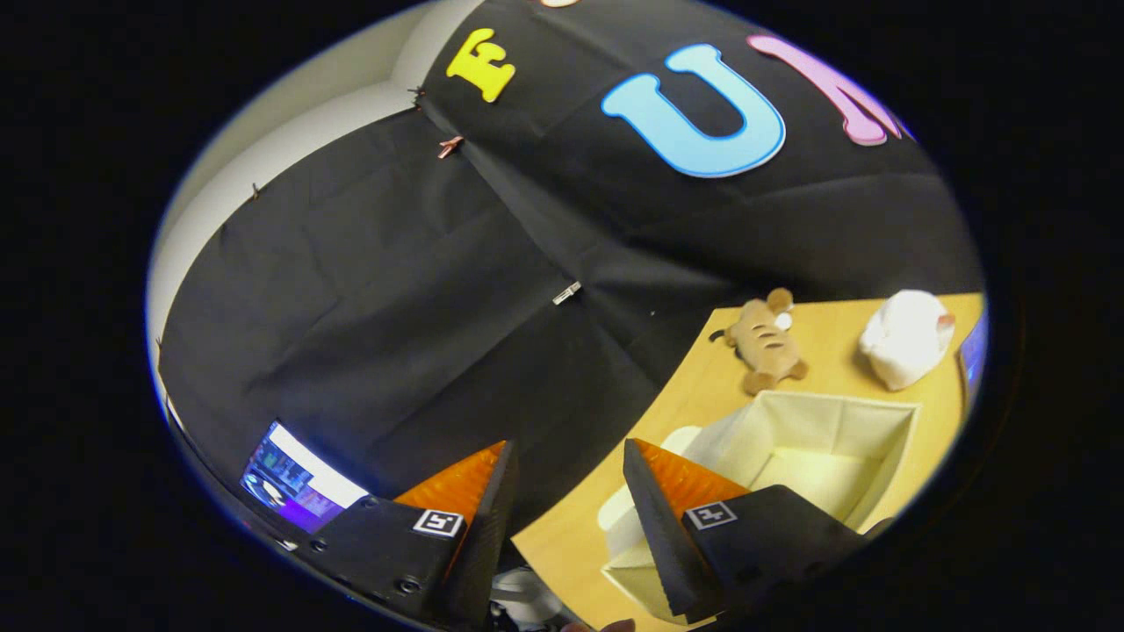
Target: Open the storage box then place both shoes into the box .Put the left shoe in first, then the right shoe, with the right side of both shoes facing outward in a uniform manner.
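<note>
Tongs (pixel 566 491) gape wide and empty above the edge of a wooden tabletop (pixel 702 386), touching nothing. One cream storage box (pixel 825 448) stands open just beyond the right finger, which hides its near corner. Behind the box lie one brown plush mouse (pixel 766 344) and one white bundle (pixel 906 338), possibly a shoe, too distorted to identify. One lit screen (pixel 294 483) glows by the left finger, partly cut off.

Tilted fisheye view from the tool (pixel 569 491), above the table (pixel 702 386) edge, facing the booth wall (pixel 395 290).
</note>
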